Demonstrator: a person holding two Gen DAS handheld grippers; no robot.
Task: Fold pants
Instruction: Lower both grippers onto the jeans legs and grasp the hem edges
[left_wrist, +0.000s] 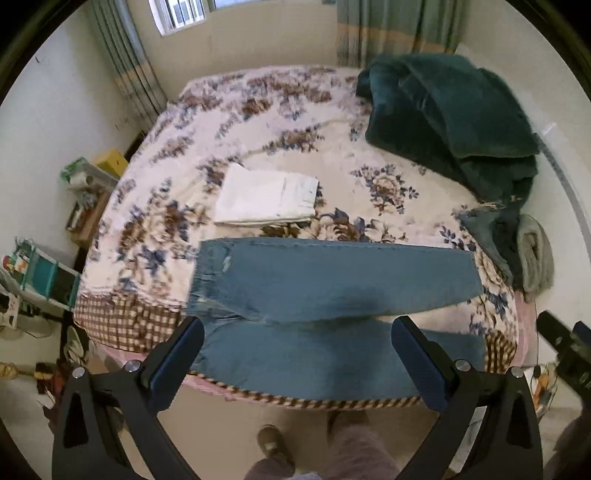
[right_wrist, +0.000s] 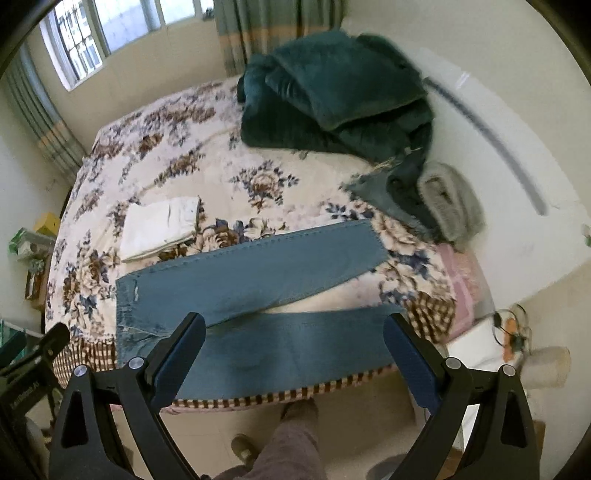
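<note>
- A pair of blue jeans (left_wrist: 332, 280) lies spread flat across the near edge of a bed (left_wrist: 280, 122), its two legs running sideways and parted in a narrow V, the waistband end to the left in both views.
- The nearer leg (right_wrist: 295, 350) lies along the checked border of the floral bedspread (right_wrist: 184, 147); the farther leg (right_wrist: 266, 266) angles away toward the right.
- The left gripper (left_wrist: 297, 354) hovers above the jeans with its fingers (left_wrist: 177, 358) spread wide, holding nothing.
- The right gripper (right_wrist: 295, 350) hangs over the nearer leg in the same way, its fingers (right_wrist: 410, 358) wide apart and empty; whether either gripper touches the denim cannot be told.
- A folded white garment (left_wrist: 266, 195) sits on the bedspread just beyond the jeans, apart from them.
- A heaped dark teal blanket (left_wrist: 454, 114) occupies the far right corner of the bed, with a grey furry item (right_wrist: 450, 201) beside it near the right edge.
- Green curtains (left_wrist: 395, 29) and a barred window (right_wrist: 85, 37) line the far wall.
- The person's trouser leg (right_wrist: 291, 446) and shoe (left_wrist: 273, 446) show on the tiled floor below the grippers.
- Cluttered shelves and boxes (left_wrist: 88, 177) stand to the left of the bed.
</note>
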